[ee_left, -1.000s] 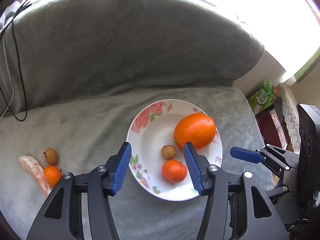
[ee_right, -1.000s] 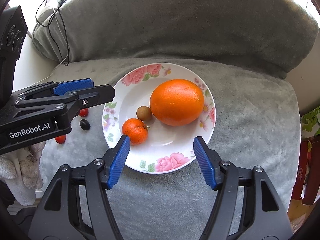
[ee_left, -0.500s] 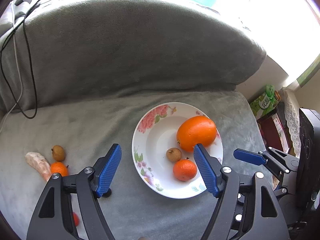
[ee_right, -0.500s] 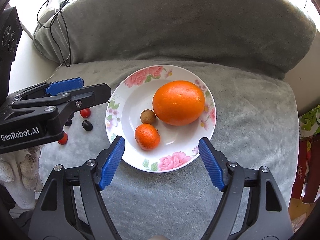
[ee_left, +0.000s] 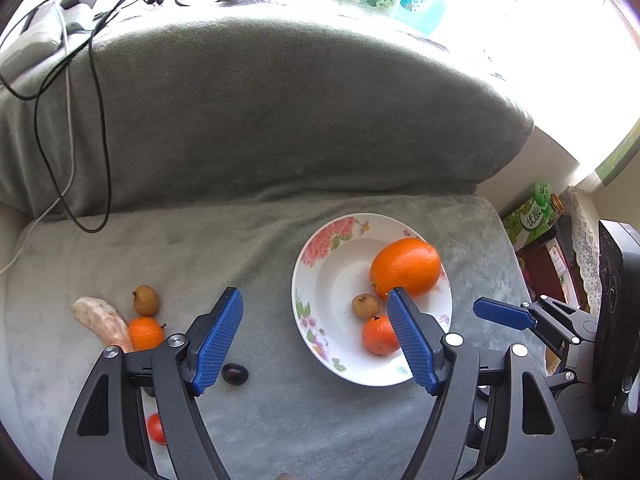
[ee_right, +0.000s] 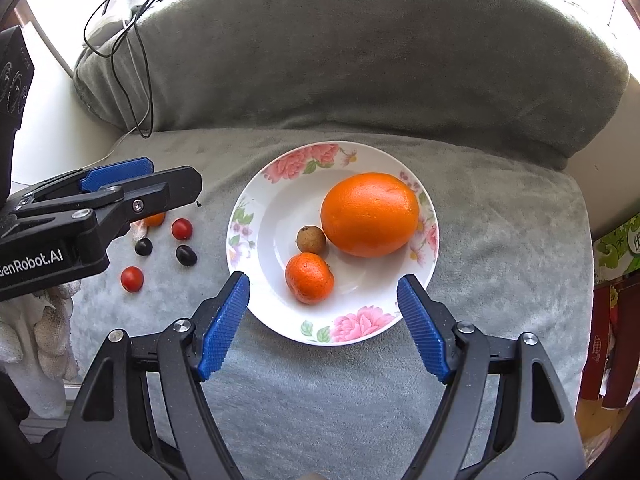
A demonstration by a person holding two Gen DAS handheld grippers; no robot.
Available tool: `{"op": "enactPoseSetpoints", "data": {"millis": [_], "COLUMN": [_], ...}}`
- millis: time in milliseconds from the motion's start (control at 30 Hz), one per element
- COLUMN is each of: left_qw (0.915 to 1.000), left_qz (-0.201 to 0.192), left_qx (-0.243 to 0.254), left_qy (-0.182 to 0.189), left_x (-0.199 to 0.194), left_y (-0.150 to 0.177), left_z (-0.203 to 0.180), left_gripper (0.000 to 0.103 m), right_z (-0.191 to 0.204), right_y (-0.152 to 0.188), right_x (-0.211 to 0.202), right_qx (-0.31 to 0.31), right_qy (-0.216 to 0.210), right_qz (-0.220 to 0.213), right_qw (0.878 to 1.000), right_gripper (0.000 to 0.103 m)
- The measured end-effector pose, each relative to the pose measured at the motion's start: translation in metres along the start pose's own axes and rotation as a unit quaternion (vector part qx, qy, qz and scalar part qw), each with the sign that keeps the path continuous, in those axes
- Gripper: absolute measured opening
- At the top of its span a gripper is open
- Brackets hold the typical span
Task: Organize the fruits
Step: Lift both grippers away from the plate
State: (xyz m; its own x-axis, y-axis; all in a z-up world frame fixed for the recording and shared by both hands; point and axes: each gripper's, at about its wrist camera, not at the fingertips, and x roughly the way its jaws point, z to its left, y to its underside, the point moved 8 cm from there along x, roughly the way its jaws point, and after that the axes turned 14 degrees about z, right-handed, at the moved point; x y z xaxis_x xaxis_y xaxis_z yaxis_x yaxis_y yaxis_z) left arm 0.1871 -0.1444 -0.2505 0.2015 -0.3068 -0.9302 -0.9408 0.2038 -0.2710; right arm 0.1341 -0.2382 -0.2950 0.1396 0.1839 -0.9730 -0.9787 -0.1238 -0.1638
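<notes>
Both tools are wide apart and hold nothing. The plate (ee_right: 424, 280) sits mid-frame in the right view on the grey sofa seat (ee_right: 500, 240), already collecting a big orange (ee_right: 370, 214), a mandarin (ee_right: 309, 283) and a small brown fruit (ee_right: 311, 239). The left tool (ee_left: 316, 340) hovers lower centre of its view, between the plate and the loose fruit at lower left: another mandarin (ee_left: 146, 333), a brown fruit (ee_left: 146, 300), a dark grape (ee_left: 235, 373). They probably go in next.
</notes>
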Motion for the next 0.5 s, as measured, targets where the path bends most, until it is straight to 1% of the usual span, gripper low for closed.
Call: {"op": "enactPoseSetpoints", "data": {"millis": [300,500], "left_qw": [0.9993,0.9976], "left_qz": [-0.013,-0.021], "left_qx": [-0.034,-0.064], "left_qy": [-0.004,-0.014], "left_x": [-0.016,-0.027], "left_y": [0.01,0.026], "left_z": [0.035,0.073], "left_gripper": [0.075,0.075], "right_z": [0.029,0.051], "right_y": [-0.006,-0.01], "right_x": [-0.006,-0.003], "right_qx": [-0.021,-0.035], "right_qy": [-0.011,-0.023], "right_qz": [-0.008,-0.009], "right_qw": [1.0,0.999], "right_gripper": [0.079,0.079]}}
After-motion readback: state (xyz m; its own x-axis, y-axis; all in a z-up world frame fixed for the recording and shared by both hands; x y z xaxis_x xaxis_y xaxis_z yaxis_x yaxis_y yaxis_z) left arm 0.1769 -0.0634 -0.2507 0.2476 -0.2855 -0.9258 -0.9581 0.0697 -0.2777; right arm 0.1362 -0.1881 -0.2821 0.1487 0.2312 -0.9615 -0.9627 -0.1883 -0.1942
